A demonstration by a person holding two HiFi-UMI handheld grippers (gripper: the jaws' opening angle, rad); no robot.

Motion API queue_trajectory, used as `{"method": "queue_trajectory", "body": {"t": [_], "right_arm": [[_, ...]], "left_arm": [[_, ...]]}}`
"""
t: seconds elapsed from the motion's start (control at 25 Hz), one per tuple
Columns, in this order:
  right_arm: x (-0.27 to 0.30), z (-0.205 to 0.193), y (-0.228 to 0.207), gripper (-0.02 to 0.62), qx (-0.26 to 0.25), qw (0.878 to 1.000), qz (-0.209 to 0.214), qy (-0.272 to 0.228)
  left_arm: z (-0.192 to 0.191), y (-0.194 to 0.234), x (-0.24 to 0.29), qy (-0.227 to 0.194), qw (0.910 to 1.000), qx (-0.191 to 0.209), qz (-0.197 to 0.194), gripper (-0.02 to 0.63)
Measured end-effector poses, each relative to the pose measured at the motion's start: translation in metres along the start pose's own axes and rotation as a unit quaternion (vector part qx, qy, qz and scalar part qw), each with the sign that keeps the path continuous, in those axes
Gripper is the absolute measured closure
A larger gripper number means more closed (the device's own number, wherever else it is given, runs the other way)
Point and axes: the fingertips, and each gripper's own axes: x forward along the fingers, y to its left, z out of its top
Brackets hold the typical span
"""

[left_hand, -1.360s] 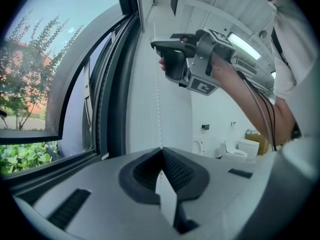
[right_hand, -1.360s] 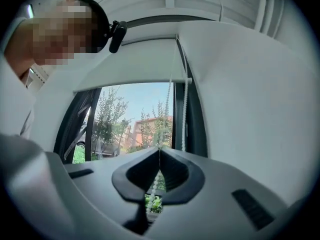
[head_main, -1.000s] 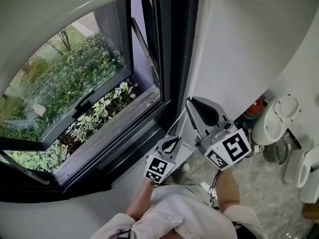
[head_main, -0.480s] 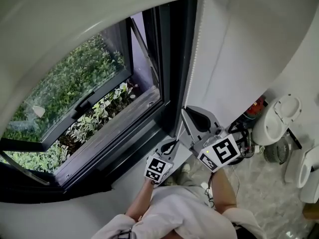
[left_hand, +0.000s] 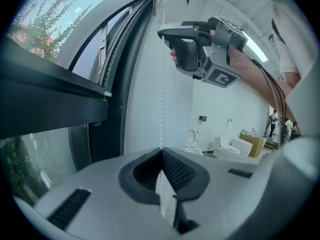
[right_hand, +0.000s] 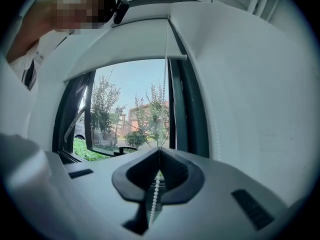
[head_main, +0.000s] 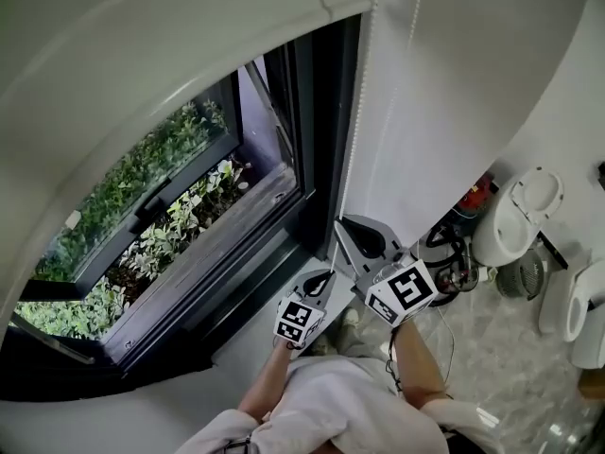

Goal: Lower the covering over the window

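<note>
Gripping one bead chain (head_main: 357,112), left gripper (head_main: 326,275) and right gripper (head_main: 339,224), both clamped on it; one blind (head_main: 142,64), one window (head_main: 170,206).

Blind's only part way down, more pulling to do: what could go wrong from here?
Both the left gripper and the right gripper are shut on the thin bead chain; a pull off its line might make it slip or snap. They sit close together low by the window frame, so regripping higher may knock them together.
</note>
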Motion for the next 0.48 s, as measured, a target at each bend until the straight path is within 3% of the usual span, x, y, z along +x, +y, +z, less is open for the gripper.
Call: {"method": "queue_trajectory", "body": {"t": [0.48], "right_arm": [[-0.004,-0.033,0.007,0.598,0.015,0.999,-0.011,0.029]], "left_arm": [[-0.032,0.0,0.002,0.025,0.9995,-0.012,-0.017,0.592]]}}
